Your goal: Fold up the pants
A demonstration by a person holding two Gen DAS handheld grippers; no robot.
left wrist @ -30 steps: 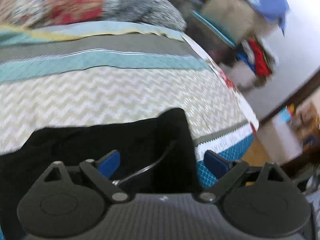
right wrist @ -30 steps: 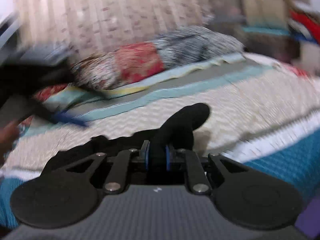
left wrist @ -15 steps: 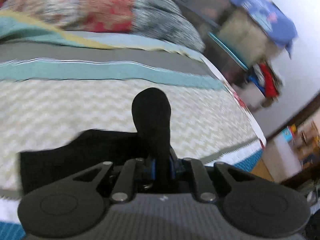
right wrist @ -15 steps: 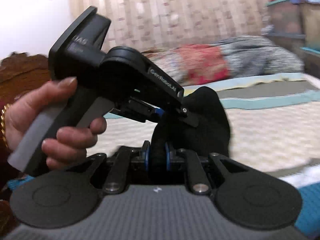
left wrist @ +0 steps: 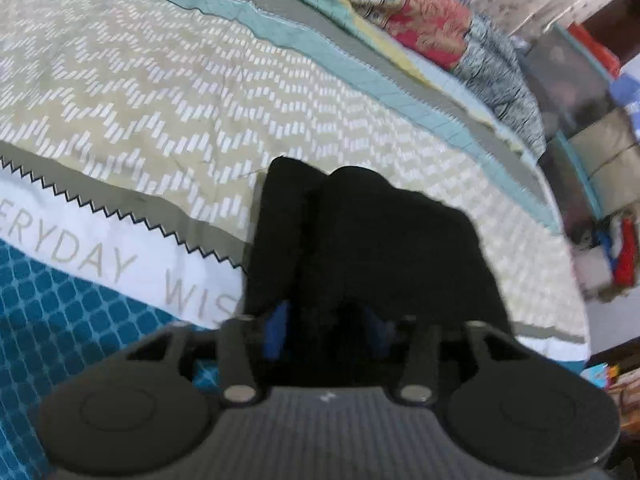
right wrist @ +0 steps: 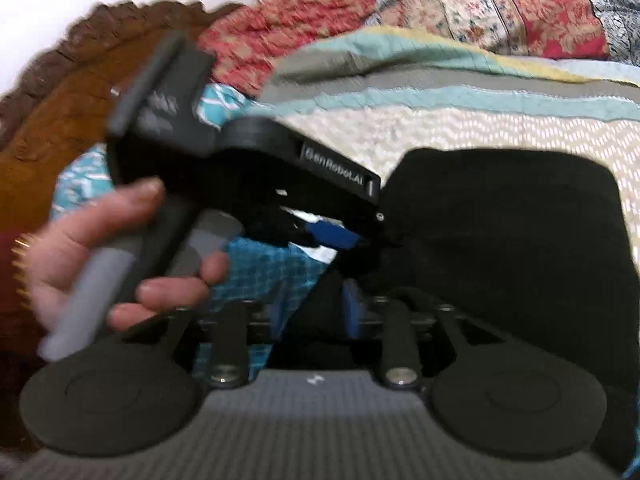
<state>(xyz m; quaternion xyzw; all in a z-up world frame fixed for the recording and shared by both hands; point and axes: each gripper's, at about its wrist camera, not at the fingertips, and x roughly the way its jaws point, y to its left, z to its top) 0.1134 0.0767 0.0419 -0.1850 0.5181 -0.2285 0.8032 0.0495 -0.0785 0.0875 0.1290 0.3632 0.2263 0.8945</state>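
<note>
The black pants (left wrist: 380,240) lie bunched and folded on the patterned bedspread (left wrist: 160,100). My left gripper (left wrist: 326,330) has its blue pads partly apart with black cloth between them. In the right wrist view the pants (right wrist: 500,232) spread wide to the right. My right gripper (right wrist: 316,312) also has its blue pads partly apart around a fold of the cloth. The left gripper (right wrist: 340,236), held in a hand (right wrist: 100,248), reaches in from the left and meets the same edge of the pants.
A floral quilt (right wrist: 480,12) is heaped at the head of the bed, beside a carved wooden headboard (right wrist: 60,108). Storage boxes and clothes (left wrist: 600,160) stand beyond the bed's far side. The bedspread has a blue border (left wrist: 60,300) with lettering.
Both grippers have loosened from tightly pinched to partly apart. The pants have come down from a raised hump to a wider folded mass on the bed. The left gripper has tilted and dropped lower.
</note>
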